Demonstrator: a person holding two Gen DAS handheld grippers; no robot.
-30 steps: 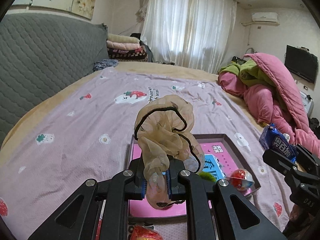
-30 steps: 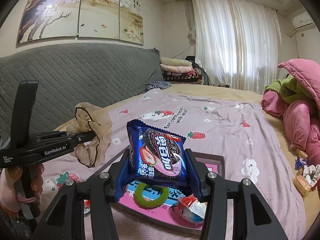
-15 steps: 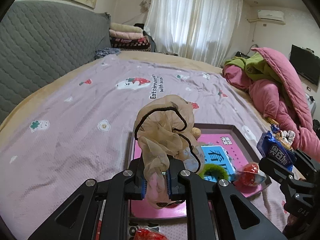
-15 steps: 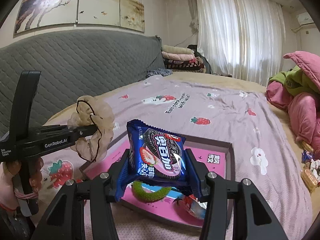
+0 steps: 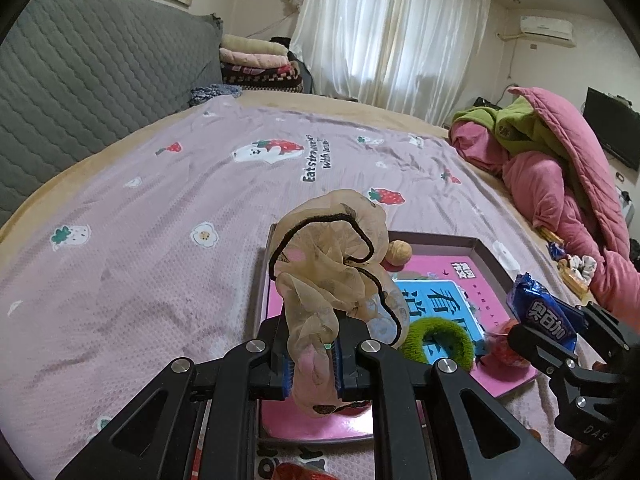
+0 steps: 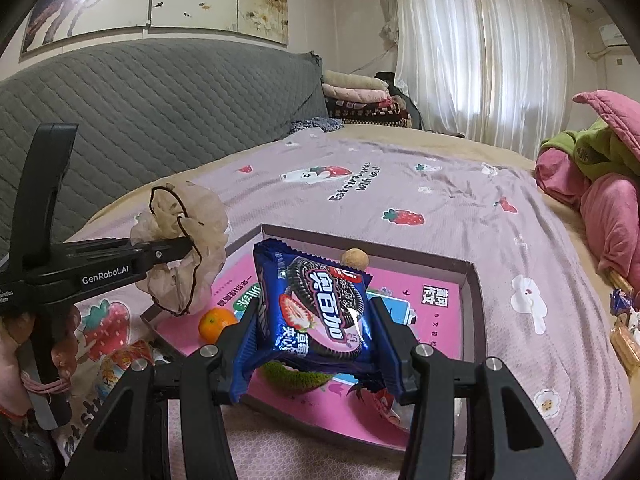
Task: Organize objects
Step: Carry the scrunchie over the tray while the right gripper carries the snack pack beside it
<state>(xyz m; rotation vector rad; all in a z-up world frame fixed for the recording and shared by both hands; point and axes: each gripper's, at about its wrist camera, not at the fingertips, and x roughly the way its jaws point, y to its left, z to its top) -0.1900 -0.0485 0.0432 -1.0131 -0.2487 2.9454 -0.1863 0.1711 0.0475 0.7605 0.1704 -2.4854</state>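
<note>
My left gripper [image 5: 312, 360] is shut on a beige sheer scrunchie [image 5: 332, 264] with a black edge, held above the near left corner of the pink-bottomed tray [image 5: 492, 256]. In the right wrist view the same scrunchie [image 6: 184, 240] hangs from the left gripper [image 6: 180, 246] over the tray's left rim. My right gripper [image 6: 316, 332] is shut on a blue cookie pack [image 6: 320, 308], over the tray [image 6: 470, 300]. Inside the tray lie a green scrunchie [image 5: 436, 344], a walnut [image 6: 354, 258], a tangerine [image 6: 216, 322] and a red wrapped sweet [image 5: 504, 340].
The tray rests on a lilac strawberry-print bedspread [image 5: 160, 240]. A pink quilt pile [image 5: 560, 184] lies at the right, a grey padded headboard [image 5: 80, 80] at the left. Loose snacks [image 6: 624, 332] sit near the bed's right edge. A red packet [image 5: 296, 474] lies below the left gripper.
Both grippers have sunk toward the tray, each still holding its item; the tray and its contents now look larger and closer.
</note>
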